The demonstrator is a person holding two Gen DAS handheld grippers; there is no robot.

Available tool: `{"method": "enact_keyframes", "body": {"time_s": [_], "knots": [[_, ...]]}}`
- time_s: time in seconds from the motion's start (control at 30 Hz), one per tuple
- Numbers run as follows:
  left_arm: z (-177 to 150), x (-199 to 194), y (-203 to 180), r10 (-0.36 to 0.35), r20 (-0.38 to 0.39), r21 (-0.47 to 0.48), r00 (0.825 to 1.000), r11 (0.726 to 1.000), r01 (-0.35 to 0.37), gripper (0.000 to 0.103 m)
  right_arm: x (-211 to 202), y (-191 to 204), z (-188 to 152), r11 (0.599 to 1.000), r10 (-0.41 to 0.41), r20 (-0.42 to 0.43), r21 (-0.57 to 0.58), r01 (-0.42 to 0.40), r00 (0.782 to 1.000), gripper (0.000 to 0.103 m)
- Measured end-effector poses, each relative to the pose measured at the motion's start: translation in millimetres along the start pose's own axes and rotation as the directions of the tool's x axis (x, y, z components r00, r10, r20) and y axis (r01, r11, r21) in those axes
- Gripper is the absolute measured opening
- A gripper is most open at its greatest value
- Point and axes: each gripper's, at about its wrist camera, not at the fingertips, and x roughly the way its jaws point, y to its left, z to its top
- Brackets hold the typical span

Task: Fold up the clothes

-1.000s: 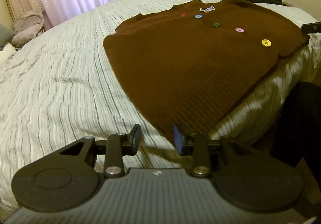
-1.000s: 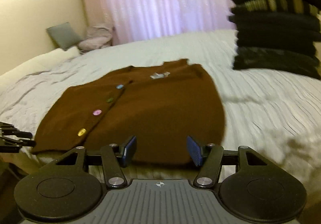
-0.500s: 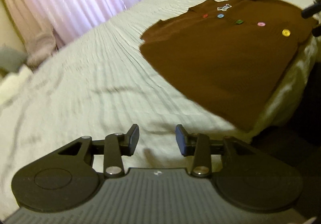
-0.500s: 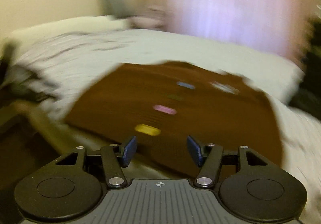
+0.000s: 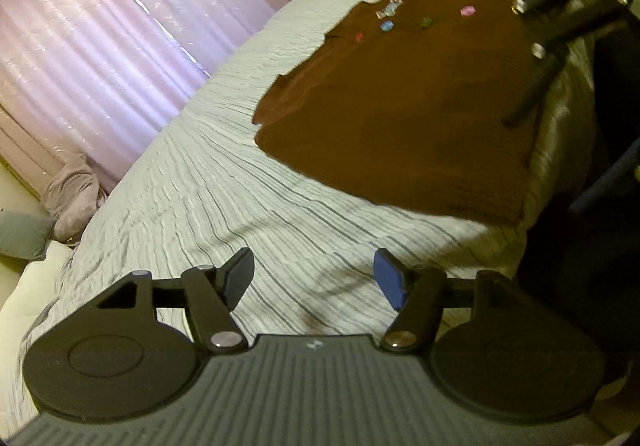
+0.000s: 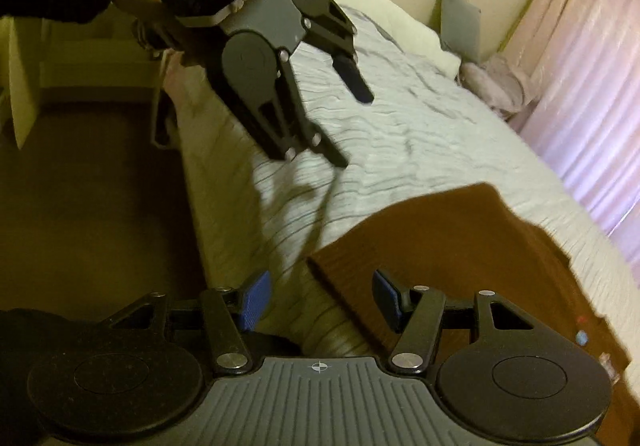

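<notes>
Both tongs point(image 5: 314, 278) point(image 6: 320, 298) gape empty over the bedspread point(image 5: 224, 182), brown cardigan point(image 5: 404, 118) alongside.

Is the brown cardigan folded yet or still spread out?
Spread flat, not folded: the brown cardigan lies open on the striped bedspread, button row showing, and both the left gripper and right gripper are open and empty.

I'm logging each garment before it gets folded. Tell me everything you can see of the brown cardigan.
The brown cardigan is a ribbed knit, lying flat and front up on the striped bedspread near the bed's edge. Down its front run buttons of different colours: red, blue, green, pink. A small pale tag sits near the neckline. Its sleeves are not visible. Neither open gripper touches it.
</notes>
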Motion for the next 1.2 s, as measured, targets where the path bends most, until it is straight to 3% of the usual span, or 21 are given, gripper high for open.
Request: {"method": "enact_keyframes", "body": {"time_s": [0.43,0.53,0.63,0.73,0.83,1.0,1.2], "knots": [[2.0,11.0,3.5,-0.016,0.003,-0.008,1.000,1.000,0.016,0.065,54.5,16.1,2.7,0.971,-0.063,-0.033,-0.235,0.054,0.997,0.059],[4.4,10.7,4.1,-0.023,0.006,-0.012,1.000,1.000,0.024,0.066,58.7,10.1,3.1,0.974,-0.060,-0.039,-0.222,0.050,0.997,0.059],[9.9,11.6,11.7,-0.038,0.009,-0.027,0.999,0.999,0.038,0.066,42.9,-7.6,7.2,0.995,-0.010,-0.009,-0.098,0.009,1.000,0.059],[28.9,23.4,32.3,-0.053,0.023,-0.053,0.998,0.997,0.054,0.066,10.1,-47.6,10.6,0.990,0.044,0.088,0.131,-0.055,0.995,0.059],[53.3,40.0,57.5,-0.065,0.043,-0.081,0.997,0.994,0.068,0.066,-14.9,-101.8,-0.7,0.962,0.010,0.121,0.270,-0.043,0.993,0.059],[96.3,72.9,99.0,-0.085,0.076,-0.117,0.993,0.989,0.093,0.066,-27.3,-221.4,-40.2,0.915,-0.085,0.037,0.398,0.063,0.996,0.059],[151.4,166.4,133.9,-0.146,0.060,-0.108,0.987,0.982,0.152,0.065,-13.7,-366.3,-95.5,0.860,-0.140,-0.085,0.483,0.163,0.987,0.059]]}}
